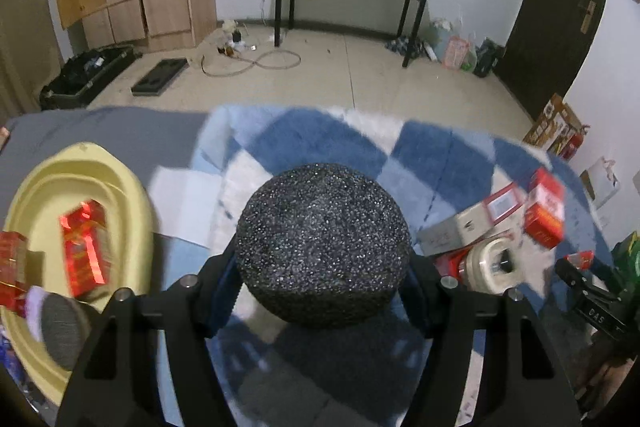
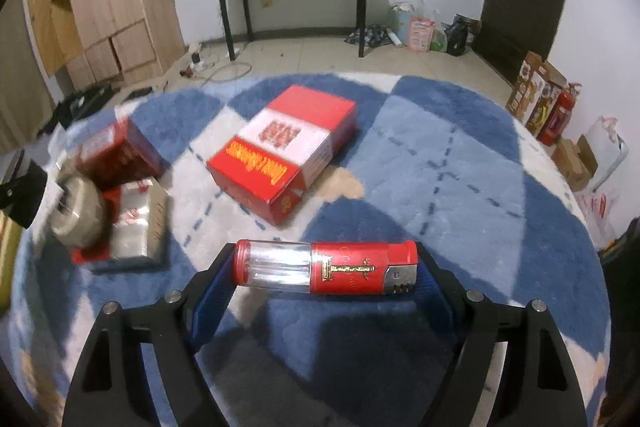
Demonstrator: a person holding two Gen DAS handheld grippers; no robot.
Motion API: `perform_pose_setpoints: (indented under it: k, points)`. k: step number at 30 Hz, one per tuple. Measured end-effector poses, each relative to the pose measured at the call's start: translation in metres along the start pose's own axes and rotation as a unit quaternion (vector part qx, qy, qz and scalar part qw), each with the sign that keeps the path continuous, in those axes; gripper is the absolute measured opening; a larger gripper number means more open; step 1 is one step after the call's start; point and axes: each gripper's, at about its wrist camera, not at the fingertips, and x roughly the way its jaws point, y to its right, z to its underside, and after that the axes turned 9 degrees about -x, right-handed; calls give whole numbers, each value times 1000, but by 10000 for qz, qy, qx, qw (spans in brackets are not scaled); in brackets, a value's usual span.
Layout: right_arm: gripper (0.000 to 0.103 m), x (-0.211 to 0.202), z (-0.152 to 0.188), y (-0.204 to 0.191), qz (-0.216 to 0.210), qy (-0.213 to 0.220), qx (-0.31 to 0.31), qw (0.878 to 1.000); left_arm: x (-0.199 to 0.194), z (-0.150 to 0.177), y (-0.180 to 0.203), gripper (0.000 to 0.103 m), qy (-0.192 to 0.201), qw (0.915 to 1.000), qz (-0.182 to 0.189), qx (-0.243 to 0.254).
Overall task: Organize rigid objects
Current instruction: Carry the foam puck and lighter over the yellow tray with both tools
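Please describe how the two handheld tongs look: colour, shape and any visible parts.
Both the left tongs and the right tongs have matte black, angular arms with triangular cut-outs and round silver screw heads. Each finger carries a dark blue ribbed pad on its inner face. No cables, markings or sleeves show.

the left gripper (image 1: 322, 281) clamps a speckled black ball (image 1: 322, 247) above a blue checked rug (image 1: 320, 143); a yellow tub (image 1: 48, 179) with red boxes (image 1: 84, 247) sits left.
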Motion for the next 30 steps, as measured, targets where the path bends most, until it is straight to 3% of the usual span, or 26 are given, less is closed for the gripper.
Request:
perform_pose_setpoints:
  k: [5,10,19,24,27,30]
  points:
    - [82,-49,-7,2,-209,355,121,9991,-58,-7,-8,69,308,9995,106,-53]
    - [82,-100,-3,-19,-446,648,-193,9967,-97,3,-25,69,409,9991,73,-54]
    - [82,-119,5,-72,-757,543,-965,9910,-146,2,-75,69,573,9979,-181,-259]
    - [82,-131,-16,-129,-1277,636,-1561,9774,-150,-14,-125,69,577,9954,-135,-759]
    - [82,-135,-30,-176,-1711,686,-1915,9640,-145,-18,-155,69,603,9942,-422,-784]
    - [82,-126,-42,-227,-2111,652,-2223,9496,-133,-23,-191,69,518,9915,-449,-1105]
